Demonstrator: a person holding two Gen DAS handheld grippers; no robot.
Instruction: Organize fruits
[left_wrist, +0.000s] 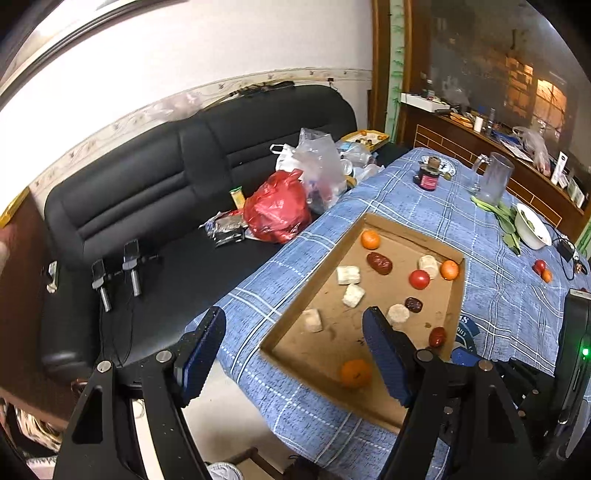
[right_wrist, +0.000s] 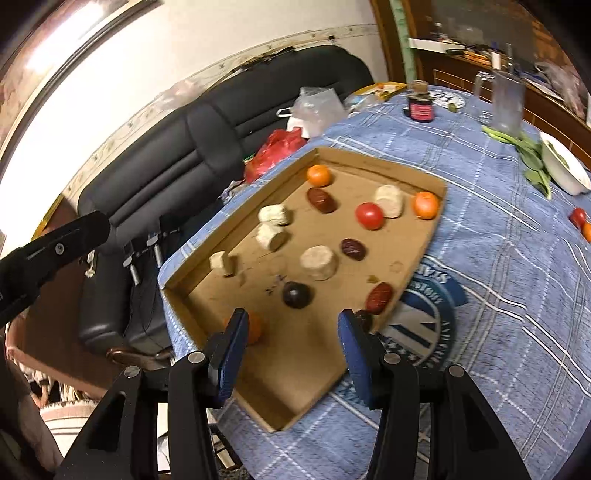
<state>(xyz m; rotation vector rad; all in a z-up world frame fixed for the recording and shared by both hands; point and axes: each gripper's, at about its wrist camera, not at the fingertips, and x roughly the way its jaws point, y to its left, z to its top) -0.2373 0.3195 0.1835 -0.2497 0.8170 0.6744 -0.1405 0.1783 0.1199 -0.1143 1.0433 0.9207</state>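
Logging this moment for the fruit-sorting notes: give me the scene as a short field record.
setting: cardboard tray on blue plaid tablecloth
in tray: oranges, red tomato, dark red dates, pale cylindrical blocks
outside tray: two small fruits on the cloth
left tool: open, empty
right tool: open, empty, over the tray's near end

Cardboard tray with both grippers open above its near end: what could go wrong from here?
1. The cardboard tray is crowded: closing the right gripper on the dark plum could knock the pale puck beside it.
2. The near orange is round and may roll off when nudged.
3. The tray sits near the table edge by the sofa; a push could slide it off.
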